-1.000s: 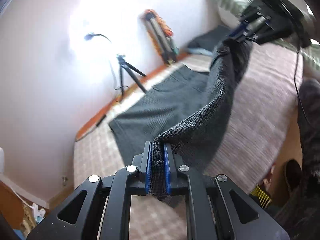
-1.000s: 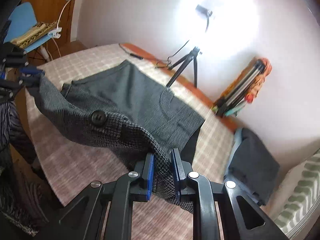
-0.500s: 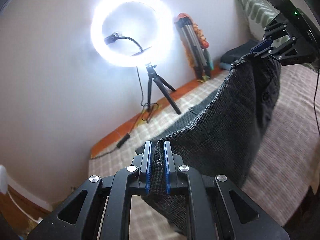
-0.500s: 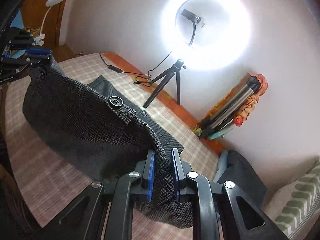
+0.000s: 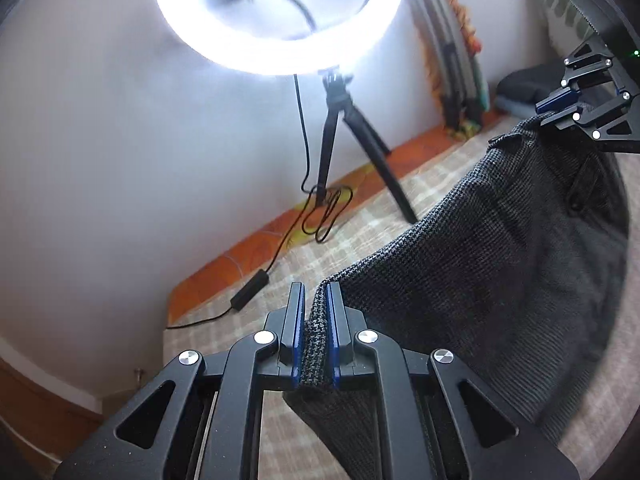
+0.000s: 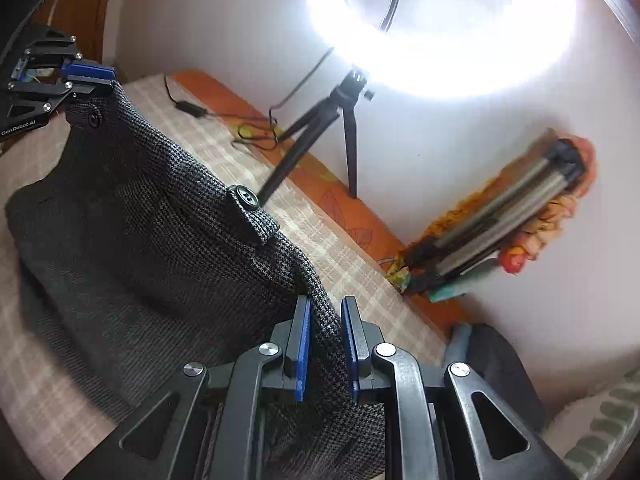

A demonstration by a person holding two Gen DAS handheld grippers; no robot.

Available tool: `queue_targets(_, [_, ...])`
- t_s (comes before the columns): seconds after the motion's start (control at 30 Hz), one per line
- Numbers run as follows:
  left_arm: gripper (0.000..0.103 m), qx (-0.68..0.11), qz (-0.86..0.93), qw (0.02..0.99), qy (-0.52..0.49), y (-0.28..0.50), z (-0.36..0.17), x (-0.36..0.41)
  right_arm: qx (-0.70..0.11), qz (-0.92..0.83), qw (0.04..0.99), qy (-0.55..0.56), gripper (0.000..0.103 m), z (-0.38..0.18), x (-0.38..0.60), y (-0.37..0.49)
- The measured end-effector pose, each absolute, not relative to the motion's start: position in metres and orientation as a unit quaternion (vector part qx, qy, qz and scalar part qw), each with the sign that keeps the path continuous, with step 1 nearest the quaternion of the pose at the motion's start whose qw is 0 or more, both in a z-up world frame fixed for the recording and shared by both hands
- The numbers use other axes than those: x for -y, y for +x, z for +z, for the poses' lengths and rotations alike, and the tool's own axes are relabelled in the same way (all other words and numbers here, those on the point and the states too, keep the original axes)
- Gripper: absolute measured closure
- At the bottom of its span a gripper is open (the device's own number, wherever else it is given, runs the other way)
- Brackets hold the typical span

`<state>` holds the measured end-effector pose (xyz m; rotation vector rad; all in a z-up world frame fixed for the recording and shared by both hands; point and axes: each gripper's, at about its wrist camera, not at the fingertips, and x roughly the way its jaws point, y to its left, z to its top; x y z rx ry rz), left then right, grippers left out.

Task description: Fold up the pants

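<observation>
1. Since a second ago you've carried both hands across the bed toward the wall: the ring light (image 5: 276,20) was a blown-out glow further off back then, and now it fills the top of both views, tripod (image 5: 344,148) right in front.
2. Your left gripper (image 5: 316,336) is clamped on the edge of the pants (image 5: 500,280), grey houndstooth fabric squeezed between the blue pads.
3. Same on the other side: your right gripper (image 6: 326,348) is pinched tight on the waistband, cloth running up out of its jaws.
4. Pants hang stretched between the two grippers, sagging in the middle over the checked bedspread (image 6: 224,148). Lower part seems to rest on the bed.
5. Waistband button (image 6: 244,196) faces the right camera, about midway along the top edge.
6. Earlier most of the pants lay flat on the bedspread; now much more is lifted.
7. Cable and inline switch (image 5: 250,294) lie by the bed's orange edge, beside the tripod feet.
</observation>
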<state>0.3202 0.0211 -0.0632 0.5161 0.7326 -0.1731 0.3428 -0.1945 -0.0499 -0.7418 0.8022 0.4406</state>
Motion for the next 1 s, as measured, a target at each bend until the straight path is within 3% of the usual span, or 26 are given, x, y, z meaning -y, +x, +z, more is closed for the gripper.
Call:
queue_targets(0.47, [0.100, -0.399, -0.034, 0.876, 0.270, 0.399, -0.124, -0.019, -0.451, 0.206, 0.801, -0.336, 0.085, -0.128, 0.194, 0.405])
queue_targets(0.5, [0.100, -0.404, -0.029, 0.875, 0.264, 0.403, -0.124, -0.021, -0.453, 0.204, 0.800, -0.336, 0.072, -0.129, 0.195, 0.406])
queue_targets(0.6, [0.095, -0.402, -0.016, 0.884, 0.238, 0.405, -0.112, -0.035, -0.453, 0.190, 0.807, -0.329, 0.061, -0.129, 0.202, 0.404])
queue_targets(0.63, [0.095, -0.408, -0.017, 0.886, 0.219, 0.406, -0.106, -0.042, -0.454, 0.191, 0.810, -0.319, 0.051, -0.127, 0.207, 0.403])
queue_targets(0.7, [0.081, -0.424, -0.026, 0.888, 0.174, 0.404, -0.095, -0.058, -0.453, 0.183, 0.822, -0.294, 0.035, -0.118, 0.221, 0.399])
queue_targets(1.0, [0.060, -0.459, -0.076, 0.880, 0.098, 0.328, -0.083, -0.087, -0.464, 0.184, 0.859, -0.113, 0.023, -0.087, 0.299, 0.334])
